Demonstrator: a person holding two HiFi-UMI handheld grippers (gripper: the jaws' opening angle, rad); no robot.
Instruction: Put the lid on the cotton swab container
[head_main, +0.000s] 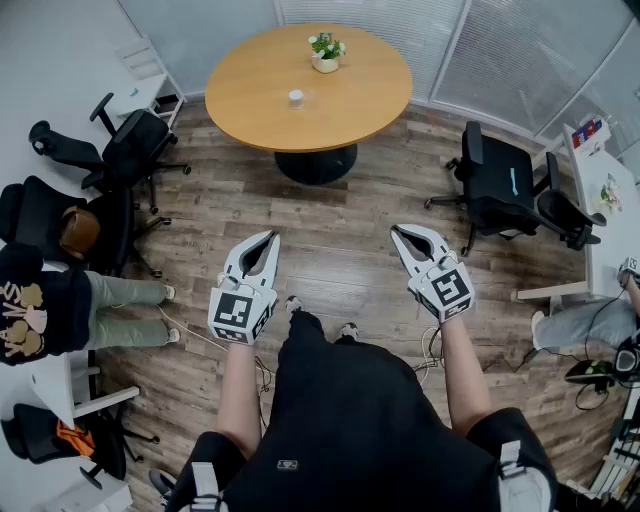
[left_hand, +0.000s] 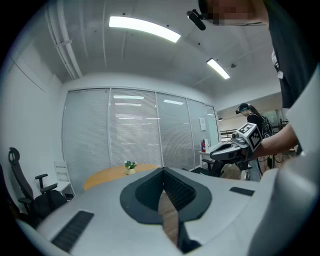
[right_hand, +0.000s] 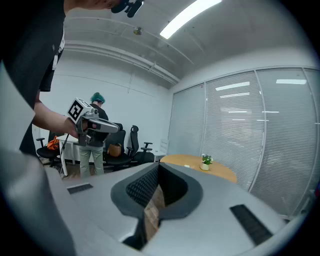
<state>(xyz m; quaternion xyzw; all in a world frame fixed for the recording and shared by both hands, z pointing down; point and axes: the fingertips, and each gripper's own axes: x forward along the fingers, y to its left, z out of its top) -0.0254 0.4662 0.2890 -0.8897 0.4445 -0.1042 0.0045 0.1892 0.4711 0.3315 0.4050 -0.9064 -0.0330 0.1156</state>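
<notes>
readable text: none
left cube marker (head_main: 240, 312), right cube marker (head_main: 450, 288): black-white square codes, no letters
wall notice (left_hand: 201, 123), 3 o'clock: illegible

Left gripper (head_main: 271, 237) and right gripper (head_main: 396, 231) are held out front on bare forearms, well apart, tipped slightly down. Jaws on both pinched together, nothing between them.

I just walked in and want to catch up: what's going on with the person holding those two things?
A person stands on the wood floor with a tool in each hand. The left tool and right tool are both shut and empty, held well short of the round wooden table ahead. On the table sit a potted plant and a small white container. Nothing has been picked up, so the lid job hasn't begun.
</notes>
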